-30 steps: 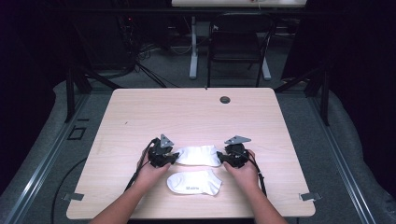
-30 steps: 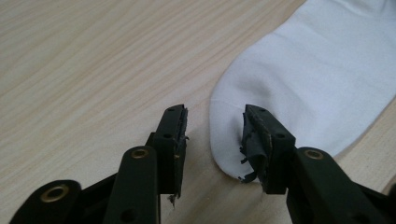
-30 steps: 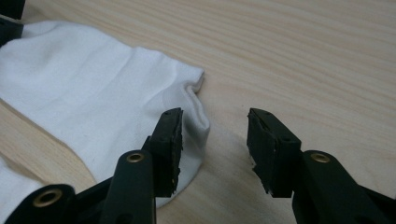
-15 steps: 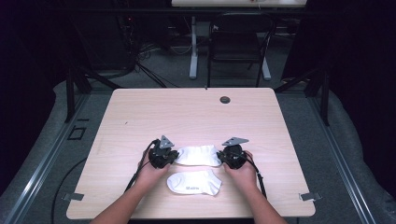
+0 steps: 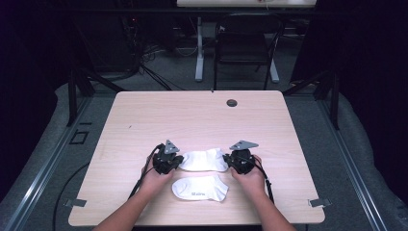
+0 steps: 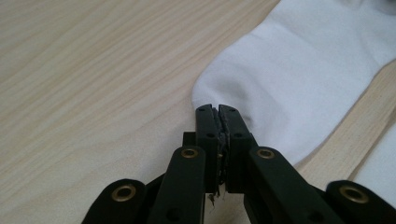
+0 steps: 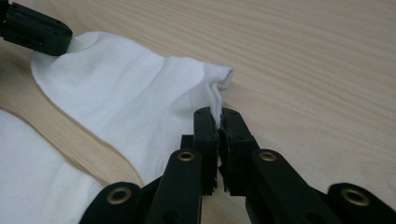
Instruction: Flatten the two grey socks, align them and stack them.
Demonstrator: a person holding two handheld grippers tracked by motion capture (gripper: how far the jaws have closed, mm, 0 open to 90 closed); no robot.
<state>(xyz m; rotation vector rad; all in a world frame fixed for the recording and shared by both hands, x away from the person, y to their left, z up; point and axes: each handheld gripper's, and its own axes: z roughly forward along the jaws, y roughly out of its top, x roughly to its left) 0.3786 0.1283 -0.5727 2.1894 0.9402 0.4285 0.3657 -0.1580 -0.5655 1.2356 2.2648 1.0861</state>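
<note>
Between the left gripper's black fingers, a rim of the far white cotton ankle sock is being pinched at its rounded end; those fingers have just been closing and are now pressing together on the fabric. At the sock's other end, the right gripper's fingers, also just closed, are nipping a raised fold of its edge. That sock is lying flat on the pale wood-grain surface, stretched between the two grippers. Just on the person's side of it, a second white ankle sock with faint grey lettering is lying apart, untouched. Judging by this, the grasping step is being finished. The next move likely calls for lifting both ends together, evenly, and bringing the held sock over its mate without letting either thin pinch slip.
</note>
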